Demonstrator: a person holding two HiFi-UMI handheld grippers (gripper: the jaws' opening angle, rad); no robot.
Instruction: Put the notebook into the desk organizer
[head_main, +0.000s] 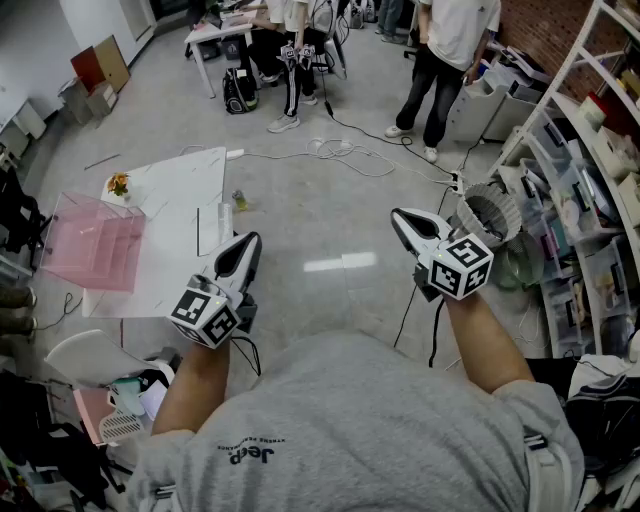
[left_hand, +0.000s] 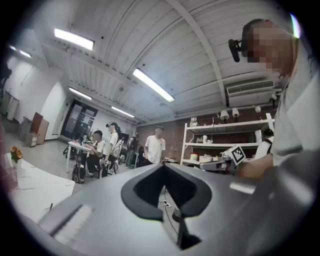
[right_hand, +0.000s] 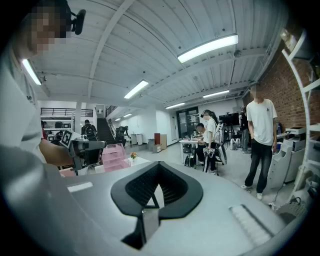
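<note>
Tongs: left gripper (head_main: 243, 252) and right gripper (head_main: 402, 218) both clenched, empty, held clear of the table (head_main: 175, 180) | Notebook (head_main: 209, 229): flat white slab, I reckon, at table's near edge, right of the pink organizer (head_main: 95, 250) | Handling: probably light, thin, fairly stiff; pinch one edge.

A grey short-sleeved T-shirt (head_main: 350, 420) is worn, with dark lettering (head_main: 247, 455) printed on its chest. To either side of the lettering, pale shoulder straps (head_main: 541, 441) with buckles are seen. Beyond the lettering, the left gripper (head_main: 247, 248) and the right gripper (head_main: 402, 218) are shaped as tapering white shells edged in black. Each is fitted with a cube (head_main: 205, 312) of black-and-white square markers. Black cables (head_main: 436, 335) are trailed from them back toward the lettering. A black camera (left_hand: 235, 47) is worn at the head.
</note>
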